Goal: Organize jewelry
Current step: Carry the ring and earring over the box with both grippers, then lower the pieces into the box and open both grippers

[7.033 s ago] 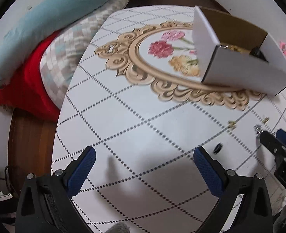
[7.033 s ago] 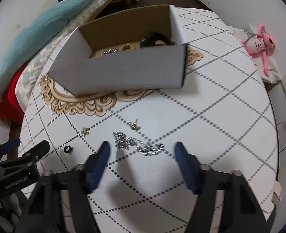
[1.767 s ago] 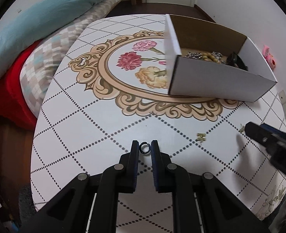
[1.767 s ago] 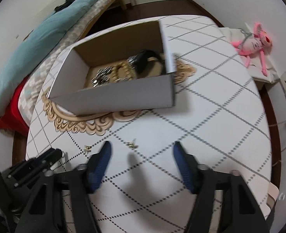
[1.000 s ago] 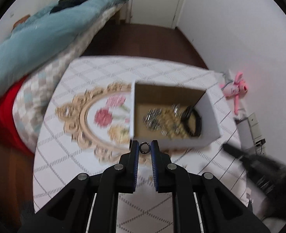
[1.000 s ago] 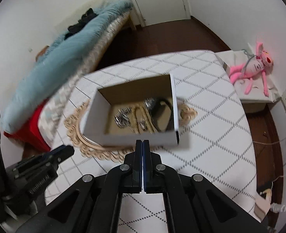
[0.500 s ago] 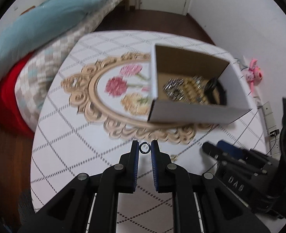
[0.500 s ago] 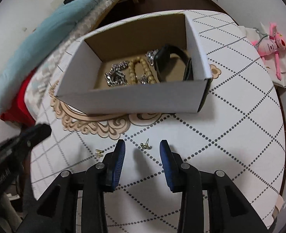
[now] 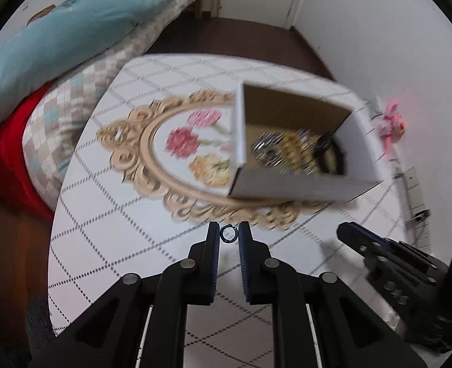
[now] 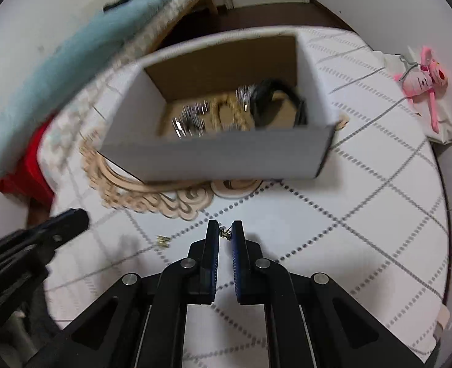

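Left tool (image 9: pixel 228 233): pinched on a small dark ring (image 9: pixel 228 233), which stands upright between the blue pads right at the tips. It hangs over the white surface (image 9: pixel 109 214), short of the box (image 9: pixel 290 188), which lies at about 1 o'clock from the tips and well apart.

Right tool (image 10: pixel 225 232): jaws closing on a small gold earring (image 10: pixel 224 232) lying on the surface. The piece sits between the pad tips; whether both pads press it yet I cannot tell through the blur. A second gold earring (image 10: pixel 162 240) lies loose at 9 o'clock of this tool, near but apart. The box stands at 12 o'clock, its near wall facing the tool.

Box contents: silver chain, beads, a black band, all blurred.

Step in hand, as I judge it: pick-up of the last loose pieces, ring already lifted, earring being taken.

Next move likely calls for a firm close on the earring, a clean lift, then carrying both pieces over the near wall before release. The earring is tiny and could slip out.
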